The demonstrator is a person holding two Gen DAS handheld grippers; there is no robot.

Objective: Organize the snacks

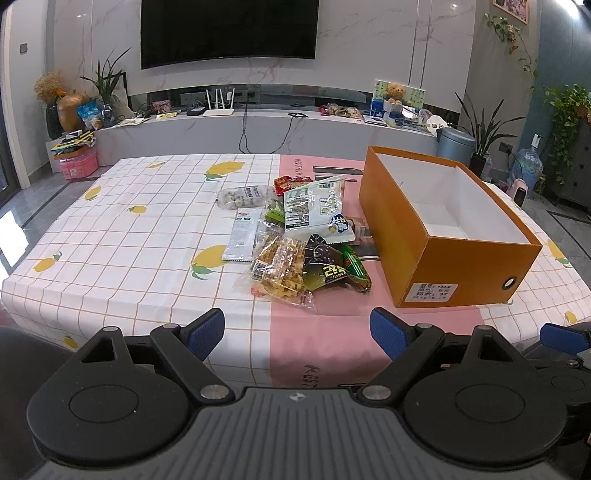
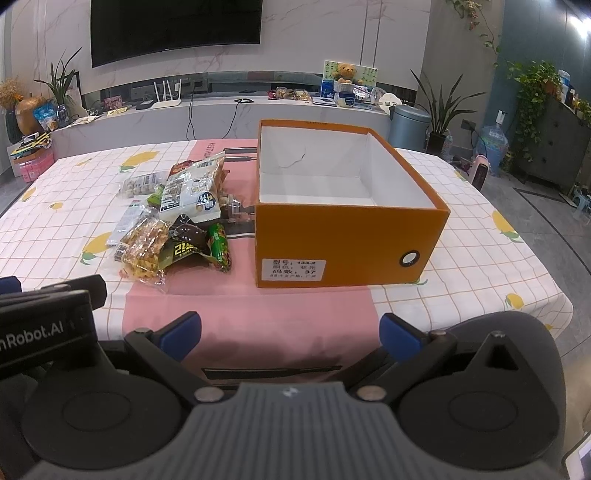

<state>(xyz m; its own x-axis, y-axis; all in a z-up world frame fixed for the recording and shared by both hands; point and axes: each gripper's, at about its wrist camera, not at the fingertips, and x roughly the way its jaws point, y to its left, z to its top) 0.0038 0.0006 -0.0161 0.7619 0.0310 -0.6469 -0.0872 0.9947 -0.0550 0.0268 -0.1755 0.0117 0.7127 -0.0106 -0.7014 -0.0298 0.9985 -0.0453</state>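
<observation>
A heap of snack packets [image 1: 295,236] [image 2: 177,221] lies mid-table: a clear bag of yellow crisps [image 1: 280,271], a dark packet [image 1: 325,266], a green sausage stick [image 1: 354,267], a white-green bag [image 1: 314,208] and a bag of round balls [image 1: 243,195]. An orange box [image 1: 443,258] [image 2: 343,240] stands open with a bare white inside, right of the heap. My left gripper [image 1: 297,332] hangs open near the table's front edge, short of the heap. My right gripper [image 2: 290,332] is open too, in front of the box, holding nothing.
The table wears a checked lemon cloth [image 1: 129,240] with a pink strip [image 2: 258,306]. Behind it runs a low white TV bench [image 1: 258,125] under a wall TV [image 1: 229,29]. A grey bin [image 1: 454,146], plants and a water bottle [image 2: 491,142] stand at the right.
</observation>
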